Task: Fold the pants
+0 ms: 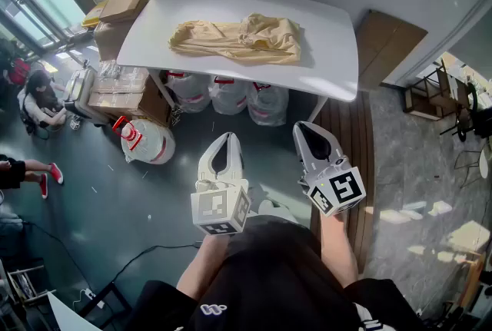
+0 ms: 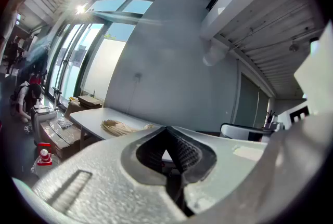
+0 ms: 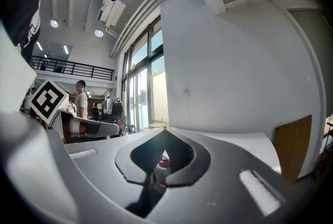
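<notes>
The pants (image 1: 238, 39) lie crumpled on the table (image 1: 330, 68), toward 12 o'clock in the head view (tan cloth, bunched rather than flat). Both grippers are well short of it, over the floor: the left gripper (image 1: 228, 139) near 6 o'clock, the right gripper (image 1: 303, 128) near 4 o'clock. Each has its jaws closed tip to tip, holding nothing.

Both arms reach forward side by side, each hand holding its tool about level. The left gripper (image 1: 226, 139) has its jaws together and empty; the right gripper (image 1: 306, 127) likewise.
</notes>
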Tool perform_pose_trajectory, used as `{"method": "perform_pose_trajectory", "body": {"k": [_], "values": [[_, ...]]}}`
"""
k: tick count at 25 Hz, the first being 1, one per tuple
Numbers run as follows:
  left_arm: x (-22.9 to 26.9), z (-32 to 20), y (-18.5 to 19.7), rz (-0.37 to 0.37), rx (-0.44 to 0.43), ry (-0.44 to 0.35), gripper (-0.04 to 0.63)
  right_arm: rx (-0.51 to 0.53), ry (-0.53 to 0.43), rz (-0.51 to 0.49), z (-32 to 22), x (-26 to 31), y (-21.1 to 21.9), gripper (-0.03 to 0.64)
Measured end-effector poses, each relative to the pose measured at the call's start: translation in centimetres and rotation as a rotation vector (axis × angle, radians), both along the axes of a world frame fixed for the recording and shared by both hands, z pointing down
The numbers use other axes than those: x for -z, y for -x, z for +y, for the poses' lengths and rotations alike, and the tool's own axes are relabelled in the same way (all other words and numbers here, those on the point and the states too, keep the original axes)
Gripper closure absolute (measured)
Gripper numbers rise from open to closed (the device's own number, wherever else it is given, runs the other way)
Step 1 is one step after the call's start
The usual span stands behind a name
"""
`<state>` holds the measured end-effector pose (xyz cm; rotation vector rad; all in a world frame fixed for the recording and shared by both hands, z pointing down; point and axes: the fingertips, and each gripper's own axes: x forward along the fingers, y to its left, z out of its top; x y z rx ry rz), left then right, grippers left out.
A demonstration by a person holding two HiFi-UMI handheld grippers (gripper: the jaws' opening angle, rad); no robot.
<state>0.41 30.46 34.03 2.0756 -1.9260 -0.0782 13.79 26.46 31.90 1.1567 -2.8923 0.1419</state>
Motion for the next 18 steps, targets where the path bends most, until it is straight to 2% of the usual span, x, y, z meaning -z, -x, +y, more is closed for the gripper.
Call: {"method": "perform_pose_trajectory", "body": {"k": [4, 11, 18], "values": [[0.1, -0.1, -0.5, -0.007, 0.002, -0.005, 0.592, -0.008, -0.006, -0.008, -0.2, 0.2, -0.7, 0.617], [-0.3, 0.0, -1.3, -0.007, -0.002, 0.002, 0.592, -0.059, 0.021, -0.081, -0.9, 0.1, -2.7, 0.617], [-1.1, -0.4, -2.9, -0.039, -0.007, 0.021, 0.592, -0.152, 0.042, -0.173, -2.6, 0.4, -7.2, 0.617]]}}
